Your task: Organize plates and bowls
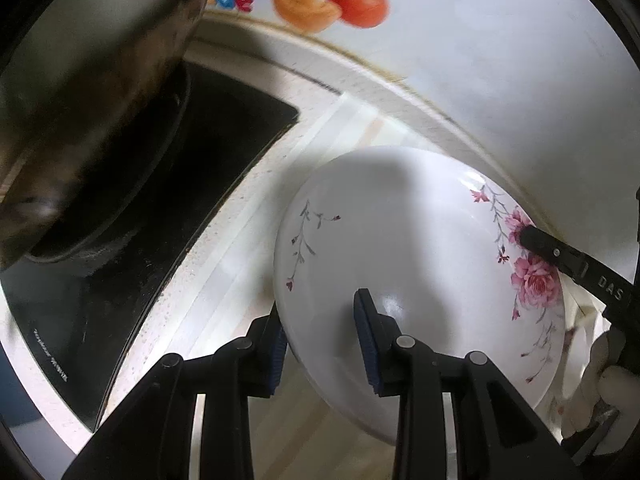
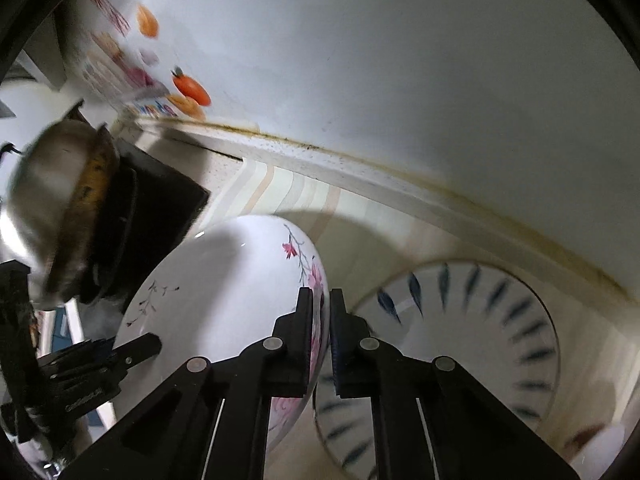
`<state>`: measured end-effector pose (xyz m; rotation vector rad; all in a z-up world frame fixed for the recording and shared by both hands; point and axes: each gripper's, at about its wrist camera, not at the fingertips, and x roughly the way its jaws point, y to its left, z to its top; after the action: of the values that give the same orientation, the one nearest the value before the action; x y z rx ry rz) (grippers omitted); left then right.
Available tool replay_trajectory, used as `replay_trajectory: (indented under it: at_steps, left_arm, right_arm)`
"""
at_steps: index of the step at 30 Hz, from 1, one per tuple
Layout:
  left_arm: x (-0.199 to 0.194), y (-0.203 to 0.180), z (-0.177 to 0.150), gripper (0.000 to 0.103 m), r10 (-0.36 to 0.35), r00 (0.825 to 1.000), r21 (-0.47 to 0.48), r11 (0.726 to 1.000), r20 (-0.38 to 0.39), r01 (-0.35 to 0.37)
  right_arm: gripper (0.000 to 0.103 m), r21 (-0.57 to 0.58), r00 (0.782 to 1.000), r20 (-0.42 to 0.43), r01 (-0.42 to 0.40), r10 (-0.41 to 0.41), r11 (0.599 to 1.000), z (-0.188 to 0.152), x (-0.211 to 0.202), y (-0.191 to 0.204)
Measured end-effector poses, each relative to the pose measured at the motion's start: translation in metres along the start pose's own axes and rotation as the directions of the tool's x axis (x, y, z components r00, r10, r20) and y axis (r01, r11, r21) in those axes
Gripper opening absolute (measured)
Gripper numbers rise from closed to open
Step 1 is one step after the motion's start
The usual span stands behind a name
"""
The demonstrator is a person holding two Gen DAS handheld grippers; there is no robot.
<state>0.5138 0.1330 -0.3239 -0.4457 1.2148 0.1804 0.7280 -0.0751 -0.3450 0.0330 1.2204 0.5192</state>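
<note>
A big white plate with pink flowers (image 1: 420, 264) is held up off the worktop (image 1: 248, 264), tipped on a slant. Both grippers are at it, one on each side.

The right gripper (image 2: 321, 320) has its two black fingers squeezed tight on the plate's flowery edge, with the rim pinched between the pads. From the left camera, one of its fingers (image 1: 560, 256) lies across the pink roses on the far side of the plate.

The left gripper (image 1: 322, 336) is at the near edge of the plate. Its fingers are spread apart. One blue pad sits just outside the rim and the other rests over the white face of the plate. It is not squeezing the plate. From the right camera, its finger (image 2: 138, 350) pokes onto the plate from the left.

Below and to the right of the flower plate there is another plate with dark blue leaf marks (image 2: 480, 340) around its rim. It lies flat on the striped mat (image 2: 304, 192) on the worktop.

To the left there is a black stove top (image 1: 120, 280) with a dull metal pot (image 1: 92, 92) on it. Behind everything is a white wall (image 1: 500, 60) with fruit stickers (image 1: 356, 0), one like a red-orange fruit. The line where the wall meets the worktop looks brown and dirty.
</note>
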Motion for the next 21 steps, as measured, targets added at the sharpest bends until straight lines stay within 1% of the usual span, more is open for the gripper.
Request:
replay_trajectory:
  at_steps: [3, 6, 10, 12, 13, 17, 19, 21]
  left_arm:
    - [-0.025, -0.007, -0.008, 0.029, -0.02, 1.0, 0.042, 0.999, 0.011, 0.02]
    - [-0.045, -0.011, -0.018, 0.029, -0.045, 0.999, 0.088, 0.995, 0.004, 0.045]
    - [-0.063, -0.022, -0.038, 0.029, -0.054, 0.998, 0.163, 0.985, -0.017, 0.056]
    - [-0.069, -0.025, -0.055, 0.029, -0.054, 0.998, 0.208, 0.976, -0.03, 0.059]
    - [-0.07, -0.025, -0.062, 0.029, -0.055, 0.998, 0.223, 0.973, -0.04, 0.062]
    - [-0.071, -0.027, -0.093, 0.029, -0.051, 0.994, 0.279, 0.957, -0.094, 0.076]
    - [-0.067, -0.028, -0.108, 0.029, -0.037, 0.992, 0.308, 0.949, -0.122, 0.073]
    - [-0.064, -0.03, -0.118, 0.029, -0.025, 0.991, 0.331, 0.941, -0.135, 0.069]
  right_arm:
    - [0.009, 0.036, 0.999, 0.039, -0.01, 0.009, 0.999, -0.02, -0.037, -0.004]
    - [0.009, 0.076, 0.998, 0.065, -0.028, 0.023, 0.997, -0.043, -0.069, -0.006]
    - [0.009, 0.134, 0.995, 0.095, -0.035, 0.022, 0.99, -0.093, -0.112, -0.007]
    - [0.009, 0.163, 0.995, 0.096, -0.037, 0.022, 0.986, -0.116, -0.124, -0.008]
    - [0.009, 0.181, 0.996, 0.09, -0.039, 0.023, 0.983, -0.135, -0.132, -0.01]
    - [0.009, 0.241, 0.998, 0.053, -0.045, 0.034, 0.97, -0.19, -0.141, -0.02]
    - [0.009, 0.277, 0.999, 0.027, -0.044, 0.038, 0.96, -0.217, -0.137, -0.025]
    - [0.009, 0.307, 0.999, 0.01, -0.042, 0.041, 0.951, -0.236, -0.129, -0.028]
